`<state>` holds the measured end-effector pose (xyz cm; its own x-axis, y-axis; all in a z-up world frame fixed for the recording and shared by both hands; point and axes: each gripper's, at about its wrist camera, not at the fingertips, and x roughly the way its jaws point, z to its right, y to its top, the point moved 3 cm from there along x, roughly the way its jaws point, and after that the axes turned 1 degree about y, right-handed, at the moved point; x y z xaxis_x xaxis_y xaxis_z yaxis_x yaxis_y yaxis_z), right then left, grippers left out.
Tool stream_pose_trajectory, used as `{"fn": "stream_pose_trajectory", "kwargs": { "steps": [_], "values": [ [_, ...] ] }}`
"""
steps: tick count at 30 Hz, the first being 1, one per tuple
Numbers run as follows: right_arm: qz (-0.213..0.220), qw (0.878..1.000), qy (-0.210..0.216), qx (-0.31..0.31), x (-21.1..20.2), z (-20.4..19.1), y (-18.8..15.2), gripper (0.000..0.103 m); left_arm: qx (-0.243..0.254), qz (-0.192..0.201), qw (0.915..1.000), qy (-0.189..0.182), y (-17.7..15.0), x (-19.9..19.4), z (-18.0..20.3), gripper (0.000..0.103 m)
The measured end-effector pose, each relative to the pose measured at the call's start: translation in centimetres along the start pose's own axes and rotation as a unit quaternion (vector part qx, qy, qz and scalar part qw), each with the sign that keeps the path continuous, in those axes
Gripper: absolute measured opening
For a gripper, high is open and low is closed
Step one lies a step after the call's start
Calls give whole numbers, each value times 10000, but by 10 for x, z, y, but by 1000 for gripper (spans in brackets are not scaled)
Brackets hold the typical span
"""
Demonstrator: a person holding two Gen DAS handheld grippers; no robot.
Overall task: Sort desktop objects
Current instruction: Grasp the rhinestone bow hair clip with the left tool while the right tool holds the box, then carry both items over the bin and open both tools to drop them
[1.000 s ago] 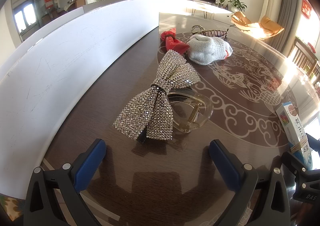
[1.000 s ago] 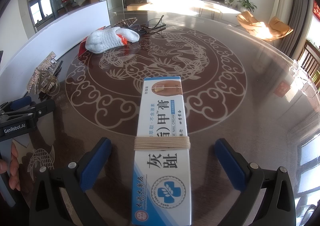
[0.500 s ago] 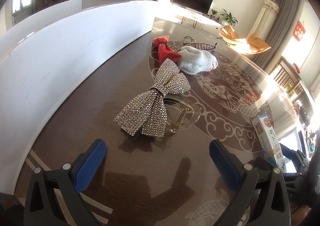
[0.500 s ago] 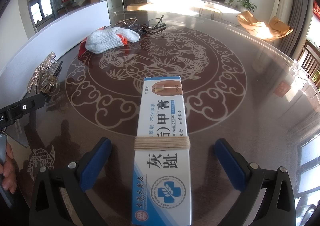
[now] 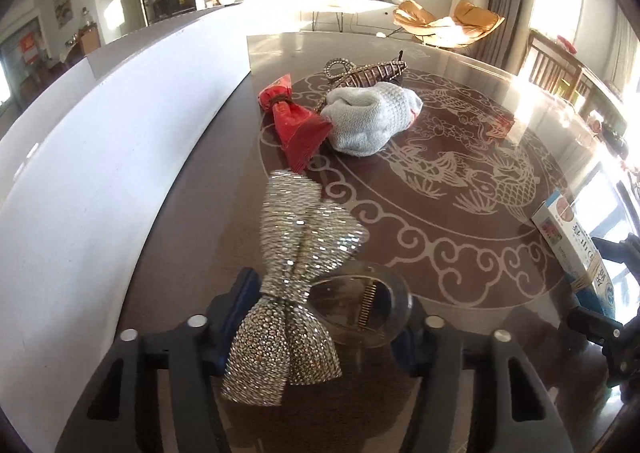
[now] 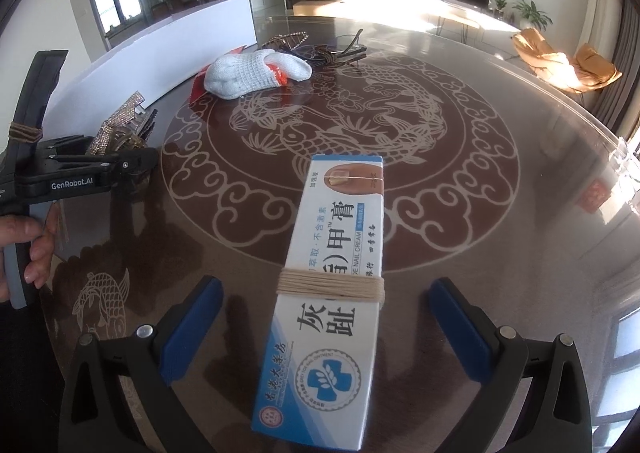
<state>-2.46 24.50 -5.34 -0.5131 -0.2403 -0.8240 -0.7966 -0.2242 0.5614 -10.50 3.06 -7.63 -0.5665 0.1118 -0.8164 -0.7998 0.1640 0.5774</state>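
My left gripper (image 5: 324,317) is shut on a rhinestone bow hair clip (image 5: 296,277) with a clear claw (image 5: 360,305); its blue pads press both sides of the clip. The clip and left gripper also show in the right wrist view (image 6: 120,133). My right gripper (image 6: 324,329) is open, with a blue-and-white nail cream box (image 6: 332,293), tied with string, lying on the table between its fingers. The box shows at the right edge of the left wrist view (image 5: 576,237).
A red packet (image 5: 296,125), a white knitted sock (image 5: 368,121) and a dark claw hair clip (image 5: 368,71) lie further back on the round patterned table (image 5: 460,189). A white board (image 5: 100,157) runs along the left. Dark sticks (image 6: 344,51) lie beyond the sock.
My left gripper moved forward over the bow hair clip and shut on it. The right gripper and the box have not moved.
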Motion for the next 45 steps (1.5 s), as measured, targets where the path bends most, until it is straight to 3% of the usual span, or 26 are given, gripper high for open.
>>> {"fn": "stream_pose_trajectory", "kwargs": {
  "steps": [1, 2, 3, 5, 9, 16, 21, 25, 31, 34, 37, 41, 43, 45],
  "values": [
    [-29, 9999, 112, -30, -2, 0, 3, 101, 16, 17, 10000, -75, 0, -2, 0, 50],
    [-92, 9997, 191, -98, -3, -2, 7, 94, 11, 56, 9999, -145, -1, -6, 0, 50],
    [-200, 9993, 237, -194, -2, -4, 10, 73, -7, 111, 9997, -204, -3, -11, 0, 49],
    [-512, 9978, 18, -415, 3, -6, 15, 44, -25, 199, 9993, -306, -6, -21, 2, 49],
    [-621, 9973, 15, -397, -4, -5, 17, 44, 18, 498, 9981, -362, -11, -51, 8, 49],
    [-115, 9991, 106, -382, -49, -14, 42, 44, -485, 985, 9920, -619, -7, -112, -8, 49],
    [296, 9965, 334, -708, -67, -54, 106, 44, -862, 1327, 9857, -588, 13, -162, -57, 49],
    [630, 9895, 807, -1017, -67, -117, 170, 44, -1219, 1462, 9813, -301, 24, -191, -124, 49],
    [845, 9714, 1740, -1376, -42, -249, 239, 44, -1979, 1053, 9735, 462, 11, -187, -244, 49],
    [729, 9618, 2121, -1569, -13, -315, 249, 44, -2411, 724, 9651, 721, -2, -170, -295, 49],
    [419, 9571, 2268, -1751, 27, -364, 242, 45, -2641, 432, 9598, 843, -13, -151, -322, 49],
    [-288, 9547, 2353, -1799, 79, -393, 217, 46, -2841, -7, 9524, 1105, -28, -129, -335, 51],
    [-615, 9557, 2265, -1776, 97, -394, 205, 49, -2970, -144, 9477, 1160, -35, -121, -334, 61],
    [-605, 9550, 2310, -1757, 96, -388, 199, 68, -3092, -50, 9445, 1108, -41, -121, -332, 63]
  ]
}}
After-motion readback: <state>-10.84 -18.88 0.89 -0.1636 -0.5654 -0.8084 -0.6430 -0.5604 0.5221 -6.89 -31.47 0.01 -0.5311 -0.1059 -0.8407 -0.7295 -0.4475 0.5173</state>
